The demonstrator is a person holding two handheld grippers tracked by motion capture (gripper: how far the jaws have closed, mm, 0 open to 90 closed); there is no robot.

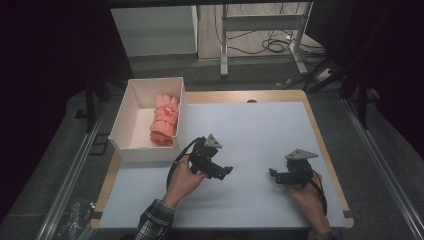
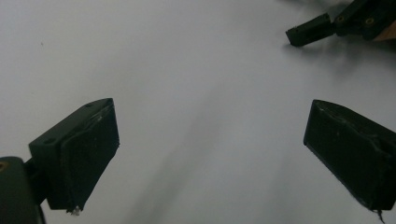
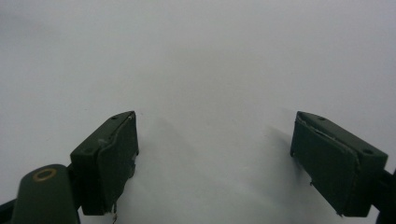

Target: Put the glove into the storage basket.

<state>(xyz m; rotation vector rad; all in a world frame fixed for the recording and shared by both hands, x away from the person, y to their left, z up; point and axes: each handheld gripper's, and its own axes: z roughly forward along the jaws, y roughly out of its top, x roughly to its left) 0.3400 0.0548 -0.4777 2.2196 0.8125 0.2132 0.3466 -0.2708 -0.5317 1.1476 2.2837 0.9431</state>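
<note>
A white open box point(image 1: 131, 125) stands at the table's left edge with a rolled pink cloth point(image 1: 165, 120) inside, against its right wall. My left gripper point(image 1: 225, 172) is held low over the white mat point(image 1: 255, 130), right of the box and pointing right. Its jaws stand wide apart in the left gripper view point(image 2: 210, 135) with nothing between them. My right gripper point(image 1: 274, 175) hovers over the mat's right part and points left toward the other. It is open and empty too point(image 3: 215, 135). Its tip point(image 2: 310, 31) appears far off in the left gripper view.
The mat covers a wooden table point(image 1: 310, 107) whose edge shows at the back and right. Metal rails point(image 1: 75, 165) run along both sides. A desk frame point(image 1: 260, 30) and cables point(image 1: 275, 45) stand on the floor behind. A plastic bag point(image 1: 75, 215) lies at the lower left.
</note>
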